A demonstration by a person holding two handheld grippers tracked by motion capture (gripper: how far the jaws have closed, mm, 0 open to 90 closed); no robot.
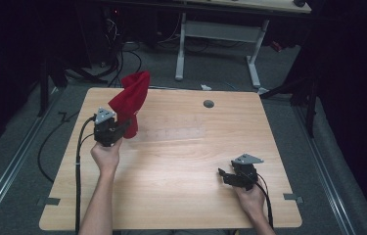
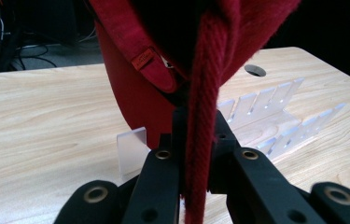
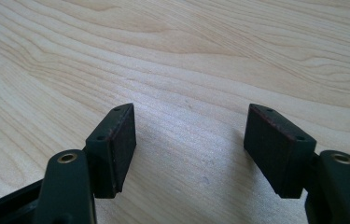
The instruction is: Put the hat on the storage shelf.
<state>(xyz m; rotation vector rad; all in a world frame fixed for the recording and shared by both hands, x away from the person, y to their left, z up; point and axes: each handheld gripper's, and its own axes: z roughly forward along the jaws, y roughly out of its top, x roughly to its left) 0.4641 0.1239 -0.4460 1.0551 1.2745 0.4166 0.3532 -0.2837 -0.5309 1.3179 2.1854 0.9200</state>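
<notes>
Two grippers, one load: your left gripper (image 1: pixel 122 125) pinches a fold of the red cloth (image 1: pixel 131 100), raised above the clear slotted rack (image 2: pixel 275 122) on the table (image 1: pixel 181 196). Your right gripper (image 1: pixel 226 175) rests spread and empty, well apart from the rack. Probably lower the cloth slowly, keeping it off the slots.

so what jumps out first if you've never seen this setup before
The red cloth held up over the table's far left part stands out at once, pinched in the shut left gripper. Behind it in the left gripper view sits a clear plastic rack. The right gripper rests open, low at the near right.
</notes>
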